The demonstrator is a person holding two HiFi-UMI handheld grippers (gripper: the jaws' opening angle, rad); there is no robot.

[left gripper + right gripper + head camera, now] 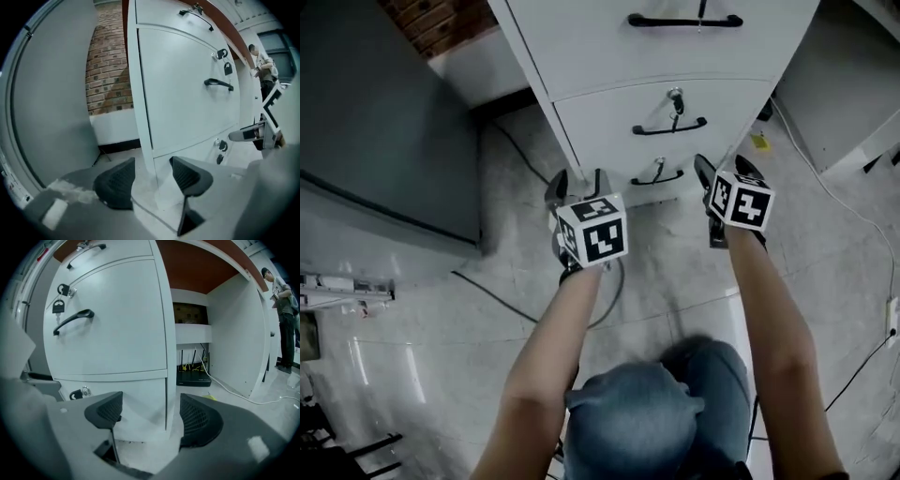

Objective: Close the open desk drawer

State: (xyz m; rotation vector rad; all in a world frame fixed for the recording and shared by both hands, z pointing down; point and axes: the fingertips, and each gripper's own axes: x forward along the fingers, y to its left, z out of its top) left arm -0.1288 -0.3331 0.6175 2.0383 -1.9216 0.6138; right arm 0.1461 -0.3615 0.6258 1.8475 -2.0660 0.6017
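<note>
The left tool (577,180) and right tool (724,169) are hovering spread and empty just before the bottom drawer (145,404) of the white cabinet (609,56), upper middle of the head view; its front is seemingly sitting flush, so the closing is probably ending and the next move is likely calling for a check, then backing away.

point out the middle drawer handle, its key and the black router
middle drawer handle (667,128): head view, centre of the bar
key (675,97): head view, where it enters the lock
black router (193,379): right gripper view, front of its body
</note>
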